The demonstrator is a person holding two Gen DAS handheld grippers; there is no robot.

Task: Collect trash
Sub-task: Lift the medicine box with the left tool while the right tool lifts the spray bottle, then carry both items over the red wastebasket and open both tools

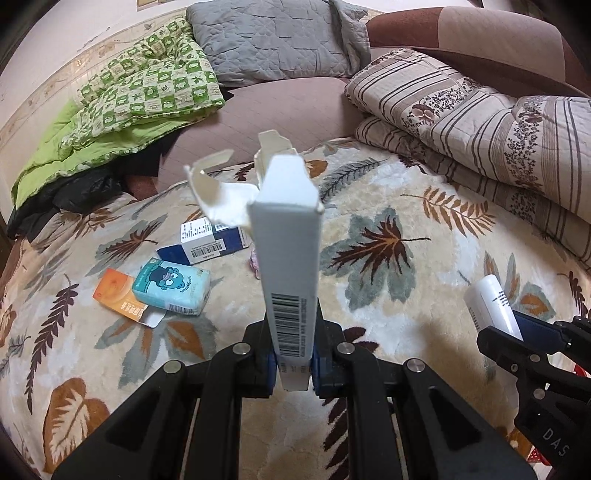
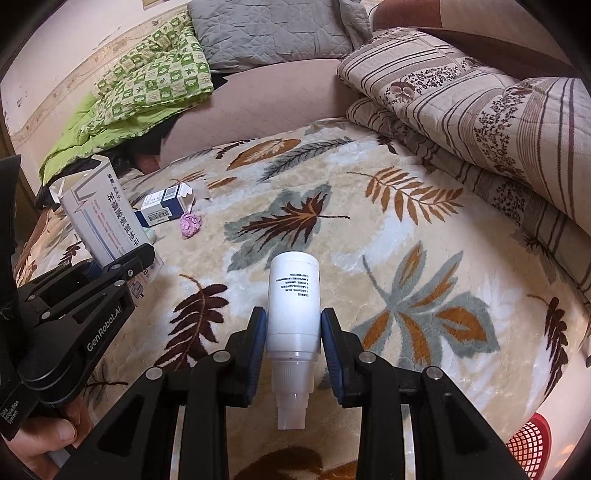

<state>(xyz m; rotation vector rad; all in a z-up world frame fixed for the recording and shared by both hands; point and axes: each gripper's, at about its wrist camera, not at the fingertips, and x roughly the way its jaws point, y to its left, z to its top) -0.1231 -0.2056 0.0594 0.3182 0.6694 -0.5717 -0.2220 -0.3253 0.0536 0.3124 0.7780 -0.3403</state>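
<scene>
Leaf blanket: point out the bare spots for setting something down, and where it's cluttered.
The leaf blanket is bare between the striped quilts and the white bottle in the right gripper. The far strip toward the grey pillow is bare too. Clutter sits left: blue box, tissue pack, orange card, pink wad.

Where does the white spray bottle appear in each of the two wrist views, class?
Left wrist view: the white spray bottle is at the far right edge, gripped by the right tongs.
Right wrist view: the bottle sits at centre, nozzle toward the camera, between the right tongs.
Shared landmark: the blue-and-white box lying on the leaf-patterned blanket.
</scene>
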